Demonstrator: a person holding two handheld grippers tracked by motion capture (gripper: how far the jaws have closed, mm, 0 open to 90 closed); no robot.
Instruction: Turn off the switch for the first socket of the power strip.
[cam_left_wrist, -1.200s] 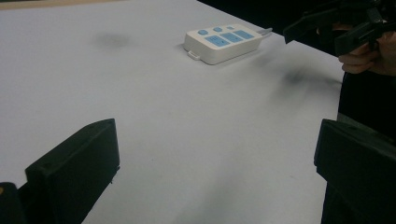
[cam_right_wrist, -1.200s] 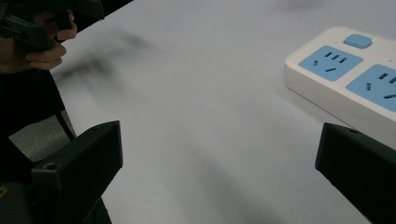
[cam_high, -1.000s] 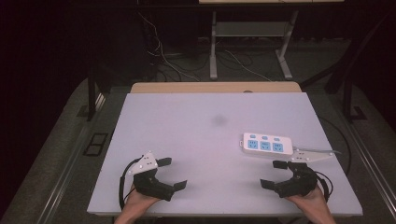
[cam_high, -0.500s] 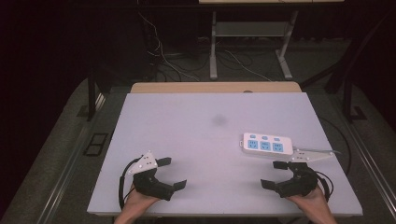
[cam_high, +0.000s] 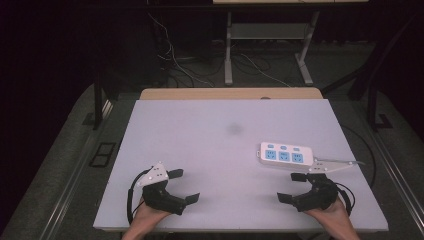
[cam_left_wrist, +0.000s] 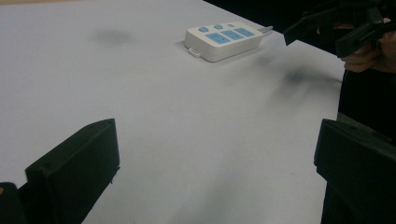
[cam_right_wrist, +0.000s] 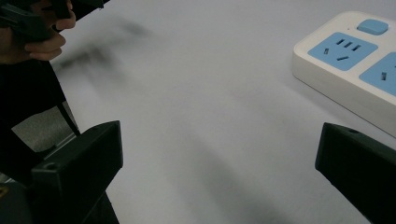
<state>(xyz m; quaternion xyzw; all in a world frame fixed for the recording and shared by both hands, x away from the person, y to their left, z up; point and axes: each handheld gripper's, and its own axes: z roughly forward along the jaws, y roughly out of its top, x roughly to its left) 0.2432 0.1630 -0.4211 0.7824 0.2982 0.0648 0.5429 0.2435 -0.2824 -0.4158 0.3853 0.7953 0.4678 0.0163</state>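
A white power strip (cam_high: 285, 155) with blue sockets lies flat on the right half of the white table (cam_high: 215, 125). My left gripper (cam_high: 189, 185) rests open at the front left, nothing between its jaws, far from the strip. My right gripper (cam_high: 286, 186) is open at the front right, just in front of the strip and apart from it. In the left gripper view my open gripper (cam_left_wrist: 217, 140) faces the strip (cam_left_wrist: 223, 39) far off, with the right gripper (cam_left_wrist: 341, 25) at the top right. The right gripper view has my open gripper (cam_right_wrist: 219, 140) low, the strip (cam_right_wrist: 355, 65) close at the right.
A faint dark smudge (cam_high: 234, 129) marks the table's middle. A wooden edge (cam_high: 230, 93) runs along the back. Behind it are metal desk legs (cam_high: 229, 50) and loose cables (cam_high: 175, 60) on the dark floor. Both hands sit at the table's front edge.
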